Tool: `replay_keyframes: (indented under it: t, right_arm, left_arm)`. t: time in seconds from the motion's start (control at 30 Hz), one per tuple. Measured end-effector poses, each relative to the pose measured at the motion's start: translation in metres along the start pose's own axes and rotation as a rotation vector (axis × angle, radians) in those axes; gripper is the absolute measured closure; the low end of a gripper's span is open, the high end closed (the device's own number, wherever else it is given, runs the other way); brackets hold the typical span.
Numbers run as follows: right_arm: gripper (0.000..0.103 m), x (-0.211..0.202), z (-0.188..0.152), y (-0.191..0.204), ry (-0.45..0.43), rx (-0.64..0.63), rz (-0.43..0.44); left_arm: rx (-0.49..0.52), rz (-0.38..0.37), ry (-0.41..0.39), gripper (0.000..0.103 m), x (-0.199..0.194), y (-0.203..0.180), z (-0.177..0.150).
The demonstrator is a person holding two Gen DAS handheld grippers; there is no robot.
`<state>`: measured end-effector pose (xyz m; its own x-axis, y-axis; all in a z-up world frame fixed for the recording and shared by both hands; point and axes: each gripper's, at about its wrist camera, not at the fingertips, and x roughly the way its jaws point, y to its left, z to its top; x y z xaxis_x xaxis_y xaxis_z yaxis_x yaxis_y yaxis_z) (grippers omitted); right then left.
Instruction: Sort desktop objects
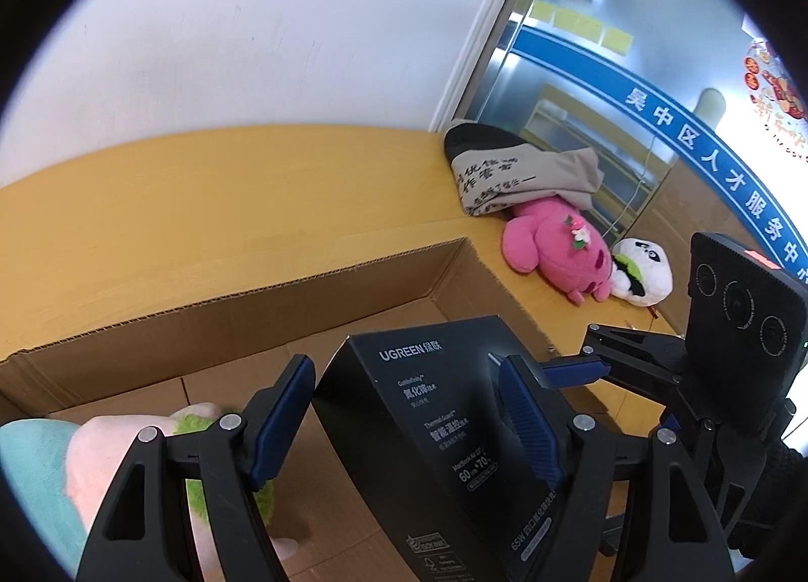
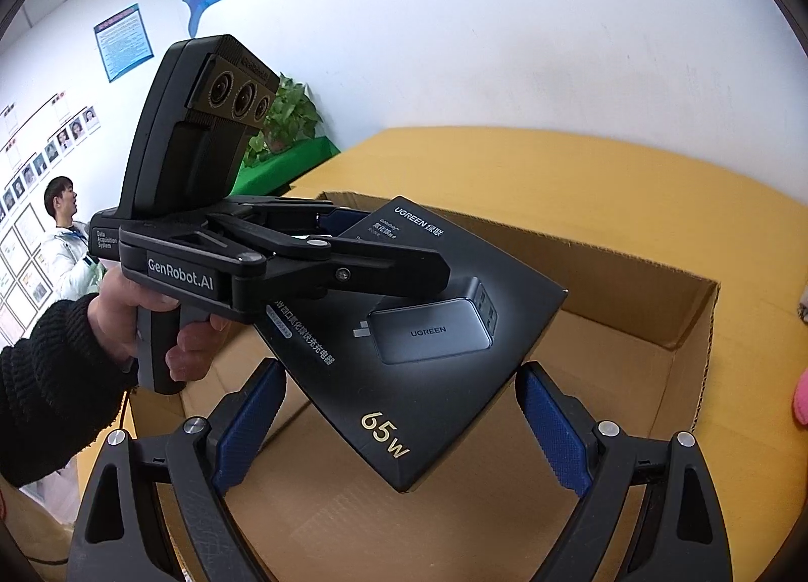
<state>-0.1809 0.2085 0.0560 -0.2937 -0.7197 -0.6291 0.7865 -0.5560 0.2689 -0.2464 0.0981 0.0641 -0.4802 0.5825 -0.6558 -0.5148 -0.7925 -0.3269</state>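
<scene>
Gripping the charger box (image 1: pixel 429 430) with the left claw (image 1: pixel 404 365): blue pads (image 1: pixel 280 415) pressing on opposite sides, jaws closed down to the box's width. Box hanging tilted in the air above the open carton (image 1: pixel 252 309), one corner pointing down at the carton floor, not touching it. Showing "UGREEN" and "65W" print on the black face in the right wrist view.

Keeping the right claw (image 2: pixel 401 367) spread wide, gripping nothing. Box's lower corner sitting between its two fingers (image 2: pixel 550 425), gaps showing on both sides.

Hand (image 2: pixel 131 319) in a black knit sleeve squeezing the left unit's handle, seen from the right wrist camera.

Carton resting on the yellow worktop (image 1: pixel 202 188), taking up most of the near side, flaps open. Soft toy (image 1: pixel 116 445) in pink, green and teal lying inside the carton at its left end, partly hidden behind the left claw's finger.

Lying toward the worktop's far right corner, next to the glass partition: beige cloth bag (image 1: pixel 505 168) with black writing, pink plush (image 1: pixel 555 249) just in front of it and touching it, white panda plush (image 1: pixel 644 274) pressing against the pink one's right side. All three well apart from the carton's contents, outside its wall.

Standing beyond the worktop's far left corner in the right wrist view: potted plant (image 2: pixel 288 122) against the white wall.
</scene>
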Motion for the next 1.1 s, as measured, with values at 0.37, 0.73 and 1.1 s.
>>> replay_keyframes:
  t: [0.37,0.73,1.1]
  right_arm:
    - [0.008,0.021,0.003,-0.018,0.096,0.088,0.004]
    - [0.014,0.058,0.006,-0.006,0.27,0.19,-0.107]
    - [0.0,0.049,-0.013,-0.016,0.428,0.132,-0.245]
  left_arm:
    - [-0.048,0.054,0.087,0.029,0.036,0.007,-0.002]
    - [-0.07,0.103,0.188,0.071,0.05,0.012,-0.015]
    - [-0.062,0.0,0.22,0.043,0.034,-0.013,-0.047]
